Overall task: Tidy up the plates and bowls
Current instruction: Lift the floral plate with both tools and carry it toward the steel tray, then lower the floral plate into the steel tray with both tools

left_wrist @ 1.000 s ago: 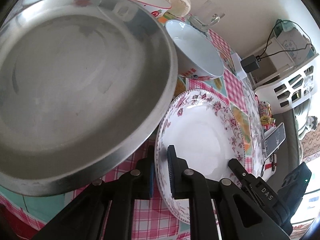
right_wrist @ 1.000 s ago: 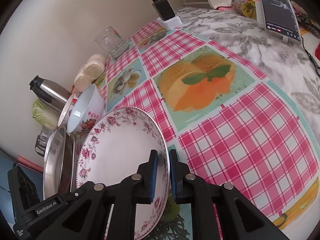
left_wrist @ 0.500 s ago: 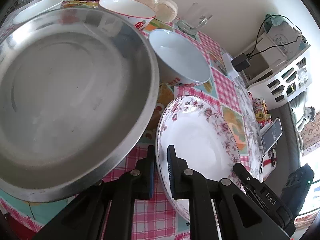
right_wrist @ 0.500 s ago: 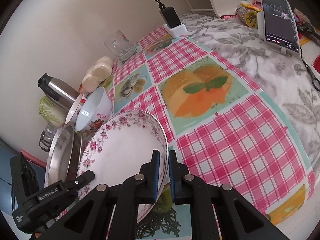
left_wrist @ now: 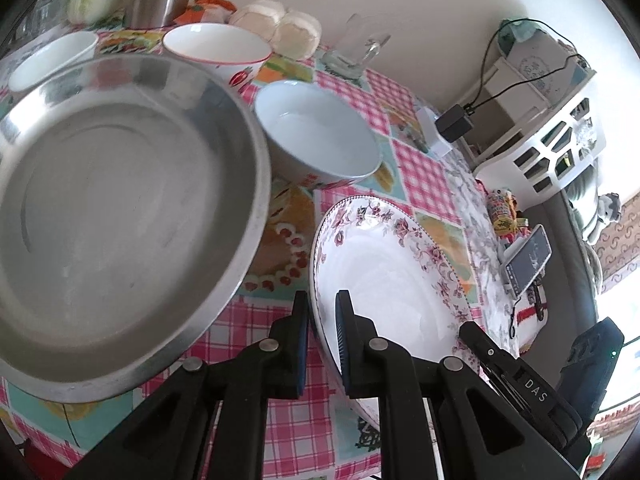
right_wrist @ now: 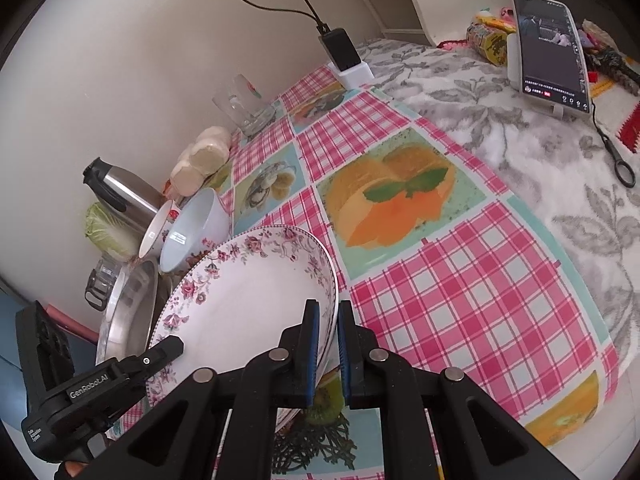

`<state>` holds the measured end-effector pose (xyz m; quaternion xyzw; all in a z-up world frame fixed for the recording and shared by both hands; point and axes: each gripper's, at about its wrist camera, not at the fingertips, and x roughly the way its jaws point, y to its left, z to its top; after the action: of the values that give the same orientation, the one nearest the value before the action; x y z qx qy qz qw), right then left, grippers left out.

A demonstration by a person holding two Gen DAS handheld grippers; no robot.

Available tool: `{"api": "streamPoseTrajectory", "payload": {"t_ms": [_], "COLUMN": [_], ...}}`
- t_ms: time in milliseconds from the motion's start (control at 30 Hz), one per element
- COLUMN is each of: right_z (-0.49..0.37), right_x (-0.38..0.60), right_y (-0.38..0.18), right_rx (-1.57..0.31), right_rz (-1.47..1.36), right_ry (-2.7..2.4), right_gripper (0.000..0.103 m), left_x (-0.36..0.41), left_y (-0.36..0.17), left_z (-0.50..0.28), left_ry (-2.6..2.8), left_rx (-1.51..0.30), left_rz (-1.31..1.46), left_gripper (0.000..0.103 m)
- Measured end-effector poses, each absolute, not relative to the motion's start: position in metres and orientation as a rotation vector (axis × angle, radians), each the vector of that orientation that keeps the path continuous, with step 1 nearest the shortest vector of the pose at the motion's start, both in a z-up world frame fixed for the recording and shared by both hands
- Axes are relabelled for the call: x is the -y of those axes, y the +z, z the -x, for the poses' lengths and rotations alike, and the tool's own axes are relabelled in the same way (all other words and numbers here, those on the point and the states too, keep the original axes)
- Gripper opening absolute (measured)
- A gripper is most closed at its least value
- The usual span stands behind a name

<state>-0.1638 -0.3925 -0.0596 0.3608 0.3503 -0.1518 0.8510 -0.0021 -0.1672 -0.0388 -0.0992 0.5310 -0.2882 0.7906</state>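
Left wrist view: left gripper (left_wrist: 322, 344) is clamping the floral plate (left_wrist: 384, 276) by its near rim, right gripper (right_wrist: 328, 354) pinching the opposite rim. Beside the plate a steel pan (left_wrist: 116, 216) is sitting; beyond the plate, a pale blue bowl (left_wrist: 320, 136), then a red-rimmed bowl (left_wrist: 216, 46).

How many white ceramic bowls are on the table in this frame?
3. A plain white bowl sits just beyond the floral plate, a red-rimmed bowl is behind it, and a small one lies far left behind the steel pan, which may hide others.
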Motion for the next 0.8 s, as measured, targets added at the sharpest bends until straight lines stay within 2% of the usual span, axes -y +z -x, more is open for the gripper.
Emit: {"api": "streamPoseTrajectory", "payload": {"t_ms": [400,800], "right_z": [0.172,0.152], "right_x": [0.391,0.363], "right_y": [-0.036,-0.012], "right_rx": [-0.662,-0.640], "right_rz": [-0.740,-0.698], "right_ry": [-0.328,-0.313], "right_gripper": [0.010,0.010], "left_x": [0.164,0.129], "left_y": [-0.009,0.007], "left_z": [0.005,-0.018], "left_ry": [-0.686,-0.701], "left_rx": [-1.053,-1.011], "left_rz": [0.208,0.268], "left_gripper": [0.014,0.014]}}
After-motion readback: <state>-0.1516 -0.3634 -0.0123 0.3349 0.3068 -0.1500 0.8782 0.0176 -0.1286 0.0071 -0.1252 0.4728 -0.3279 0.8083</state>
